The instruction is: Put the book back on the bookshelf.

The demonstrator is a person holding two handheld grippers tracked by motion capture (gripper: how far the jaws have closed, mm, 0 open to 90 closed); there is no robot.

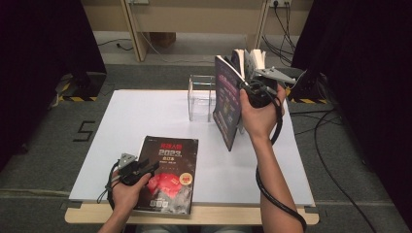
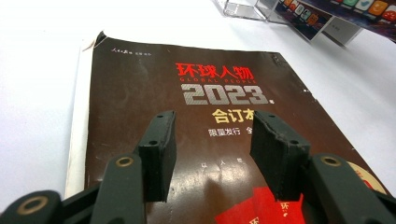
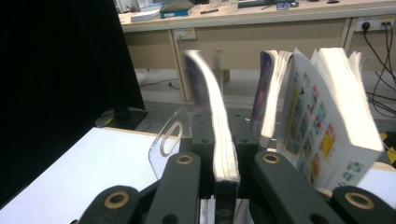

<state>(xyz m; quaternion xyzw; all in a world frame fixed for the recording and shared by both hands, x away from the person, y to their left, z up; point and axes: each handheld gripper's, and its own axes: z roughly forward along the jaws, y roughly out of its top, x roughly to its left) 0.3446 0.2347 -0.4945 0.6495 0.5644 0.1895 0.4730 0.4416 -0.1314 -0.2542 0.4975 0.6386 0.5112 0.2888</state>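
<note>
Flat book (image 2: 201,116) at table's seven o'clock reads "GLOBAL PEOPLE 2023"; left gripper (image 2: 212,149) gapes above its dark cover. Right gripper (image 3: 223,154) clamps upright purple-covered book (image 1: 227,104), raised at one o'clock.

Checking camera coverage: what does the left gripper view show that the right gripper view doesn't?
Left gripper view: the dark magazine lying flat on the white table, cover title readable, with the left tongs open above it, pads apart and clamping nothing.

Right gripper view: the right tongs shut on a few pages of a thick book held upright, the rest fanning open; a wooden desk and a dark curtain lie behind.

Both: the white table and the clear plastic holder.
</note>
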